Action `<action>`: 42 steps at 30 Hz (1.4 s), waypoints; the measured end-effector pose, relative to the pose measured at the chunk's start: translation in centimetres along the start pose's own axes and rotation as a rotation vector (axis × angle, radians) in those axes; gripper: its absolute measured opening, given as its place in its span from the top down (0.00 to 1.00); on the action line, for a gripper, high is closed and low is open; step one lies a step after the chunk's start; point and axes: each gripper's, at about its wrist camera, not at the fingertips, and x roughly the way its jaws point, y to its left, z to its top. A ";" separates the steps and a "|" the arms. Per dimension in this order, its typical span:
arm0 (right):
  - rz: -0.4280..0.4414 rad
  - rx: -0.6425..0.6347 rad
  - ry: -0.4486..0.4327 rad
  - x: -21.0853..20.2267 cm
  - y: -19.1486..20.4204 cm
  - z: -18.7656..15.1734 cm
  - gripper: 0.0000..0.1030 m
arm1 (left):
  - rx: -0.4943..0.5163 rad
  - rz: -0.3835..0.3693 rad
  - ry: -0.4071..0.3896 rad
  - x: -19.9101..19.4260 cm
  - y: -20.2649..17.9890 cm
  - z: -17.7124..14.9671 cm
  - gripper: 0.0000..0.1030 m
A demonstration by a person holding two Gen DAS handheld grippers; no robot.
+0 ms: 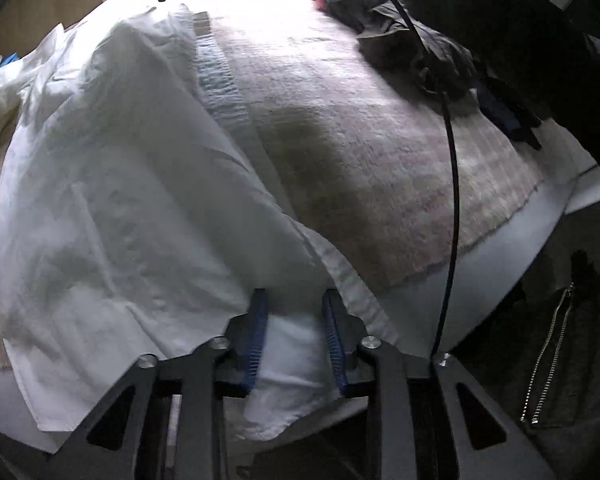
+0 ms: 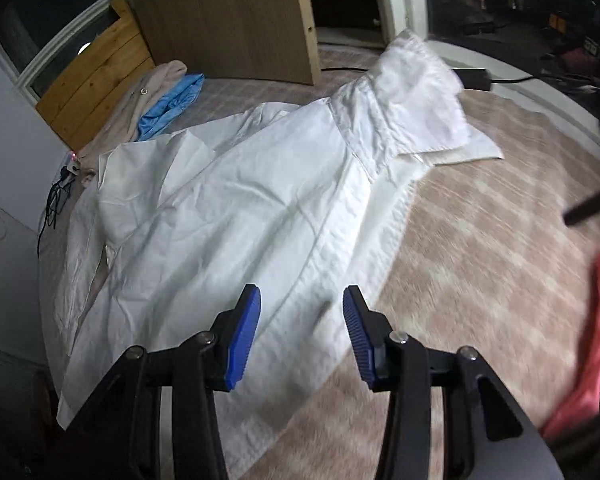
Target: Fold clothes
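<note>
Left gripper down low at the near hem of the white shirt, blue pads spread apart with a fold of white cloth bunched in the gap between them; not clamped on it, as far as the left wrist view shows. Just right of the tool, a thin black cable running up and away. Further right and near, dark fabric with a metal zipper. Ahead and to the left, the shirt spreading away in wrinkled layers, its ribbed placket edge running off forward. Ahead and to the right, bare beige plaid blanket over the white mattress edge. Far ahead, at the top, the other tool's dark fingers, blurred.

Right gripper released, blue pads wide apart and holding nothing, hovering above the shirt's lower edge. Directly under and ahead of the tool, the shirt lying flat on the blanket, button placket running forward to the collar, which sits raised and rumpled ahead and slightly right. Close on the right, a pink cloth, blurred. Far ahead to the left, a beige garment and a blue garment heaped together beside a wooden board. Beyond them, a tall wooden panel.
</note>
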 end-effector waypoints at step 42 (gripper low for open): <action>0.098 0.046 0.076 -2.9 -2.4 2.1 0.96 | -0.183 -0.094 -0.108 -3.3 4.8 0.9 1.00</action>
